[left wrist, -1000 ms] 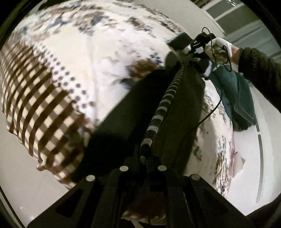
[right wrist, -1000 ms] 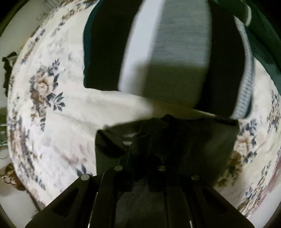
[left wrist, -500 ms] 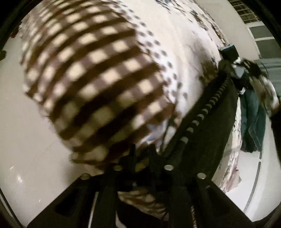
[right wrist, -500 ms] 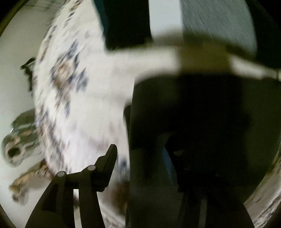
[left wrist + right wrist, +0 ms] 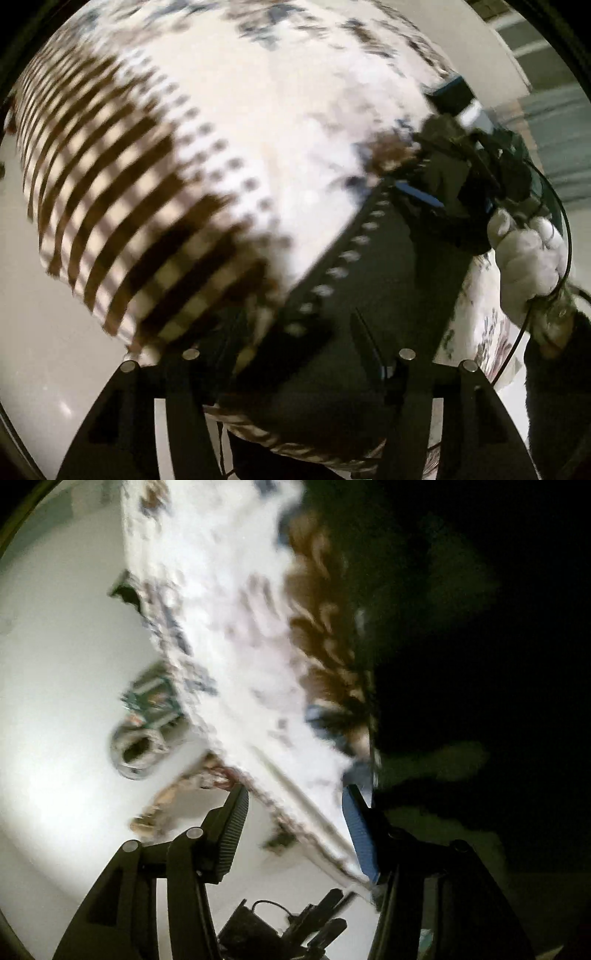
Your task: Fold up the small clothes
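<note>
A dark garment (image 5: 373, 295) with a grey-and-black striped hem (image 5: 332, 273) lies across the floral blanket (image 5: 295, 110). My left gripper (image 5: 295, 354) has its jaws wide apart, with the dark cloth draped between and over them. My right gripper (image 5: 291, 812) is open and empty; the dark garment (image 5: 461, 664) fills the right side of its view, beside its blue-padded finger (image 5: 356, 830). The right gripper also shows in the left wrist view (image 5: 461, 173), held by a white-gloved hand (image 5: 528, 251) at the garment's far end. Both views are blurred.
The blanket has a brown checked border (image 5: 110, 206) hanging over the bed edge above pale floor (image 5: 44, 350). In the right wrist view, slippers (image 5: 140, 746) lie on the floor (image 5: 55, 664) by the bed. A dark device with a cable (image 5: 280, 926) sits low in view.
Both grippers have opened and let go of the dark garment. The right gripper has swung away from the striped folded pile toward the bed edge and floor.
</note>
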`<state>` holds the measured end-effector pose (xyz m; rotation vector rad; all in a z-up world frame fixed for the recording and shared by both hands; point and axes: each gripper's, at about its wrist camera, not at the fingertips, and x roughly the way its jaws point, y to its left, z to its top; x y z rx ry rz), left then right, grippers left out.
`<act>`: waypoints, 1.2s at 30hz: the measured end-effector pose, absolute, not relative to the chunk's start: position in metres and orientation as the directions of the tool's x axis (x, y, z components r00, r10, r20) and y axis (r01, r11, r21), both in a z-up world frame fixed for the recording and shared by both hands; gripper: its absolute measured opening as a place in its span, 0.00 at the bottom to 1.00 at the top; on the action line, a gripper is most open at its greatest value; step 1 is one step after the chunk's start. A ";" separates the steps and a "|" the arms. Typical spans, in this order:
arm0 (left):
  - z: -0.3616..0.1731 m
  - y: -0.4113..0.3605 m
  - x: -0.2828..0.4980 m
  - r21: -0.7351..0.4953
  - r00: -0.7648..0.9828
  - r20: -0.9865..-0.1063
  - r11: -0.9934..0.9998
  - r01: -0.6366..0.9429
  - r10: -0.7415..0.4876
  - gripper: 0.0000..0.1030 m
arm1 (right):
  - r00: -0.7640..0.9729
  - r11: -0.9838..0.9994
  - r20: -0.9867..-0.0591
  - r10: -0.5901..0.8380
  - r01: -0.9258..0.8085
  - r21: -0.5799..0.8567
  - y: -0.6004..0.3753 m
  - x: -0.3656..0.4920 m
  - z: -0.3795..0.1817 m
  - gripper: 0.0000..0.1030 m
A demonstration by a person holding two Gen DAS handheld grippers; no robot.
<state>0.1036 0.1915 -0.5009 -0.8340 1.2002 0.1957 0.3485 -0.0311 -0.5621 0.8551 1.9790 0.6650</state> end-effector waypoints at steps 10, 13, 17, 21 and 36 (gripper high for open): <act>-0.463 0.149 0.261 -0.475 0.444 -0.834 0.834 -0.280 -0.327 0.55 | -0.109 0.809 -0.802 0.587 0.132 0.573 -0.225 0.424 -0.476 0.59; -0.471 0.143 0.339 -0.484 0.464 -0.810 0.855 -0.186 -0.358 0.55 | -0.019 0.828 -0.839 0.543 0.178 0.532 -0.263 0.459 -0.485 0.59; -0.497 0.143 0.445 -0.495 0.439 -0.803 0.861 -0.116 -0.403 0.56 | 0.086 0.834 -0.866 0.493 0.237 0.499 -0.299 0.509 -0.502 0.59; -0.526 0.143 0.527 -0.458 0.396 -0.828 0.886 -0.066 -0.398 0.55 | 0.144 0.838 -0.887 0.438 0.290 0.461 -0.311 0.564 -0.523 0.59; -0.514 0.156 0.556 -0.434 0.497 -0.770 0.900 0.054 -0.401 0.05 | 0.246 0.934 -0.940 0.238 0.209 0.291 -0.280 0.624 -0.518 0.07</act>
